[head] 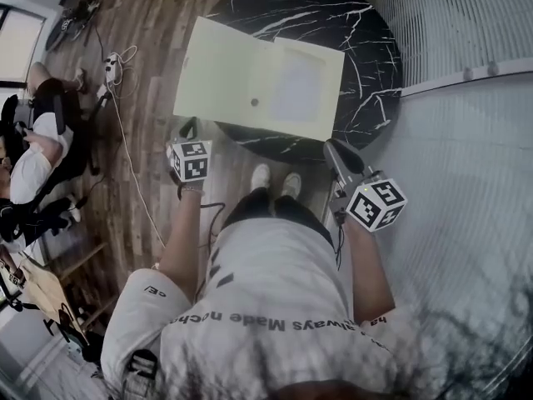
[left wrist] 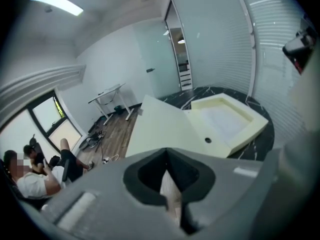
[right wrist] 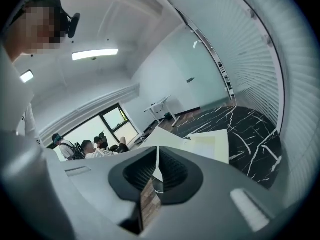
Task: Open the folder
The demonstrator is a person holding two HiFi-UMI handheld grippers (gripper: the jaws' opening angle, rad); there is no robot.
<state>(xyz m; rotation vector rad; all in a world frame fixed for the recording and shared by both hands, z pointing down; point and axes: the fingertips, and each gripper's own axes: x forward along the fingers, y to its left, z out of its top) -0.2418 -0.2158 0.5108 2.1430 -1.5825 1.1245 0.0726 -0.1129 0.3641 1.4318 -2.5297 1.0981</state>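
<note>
Fingers (left wrist: 145,176) of the left gripper (head: 188,130) are pressed together at their tips with nothing between them; only wooden plank floor (head: 150,23) shows through the narrow slit lower down. On the right gripper (head: 335,150) the fingers (right wrist: 175,176) are likewise closed to a thin line and hold nothing.

A pale cream cardboard folder (head: 225,65) lies spread open on the round black marble-patterned counter (head: 366,48) with white veins. Its flat cover is folded out to the left and overhangs the counter's edge. Its other half, a shallow tray with a raised rim, holds a white sheet (head: 297,86). A small dark round snap (head: 254,102) sits near the fold on the near side.

Both grippers are on the person's side of the counter, apart from the folder. The left one is over the floor just beside the cover's near corner. The right one is by the counter's near right edge, pointing toward the tray half.
</note>
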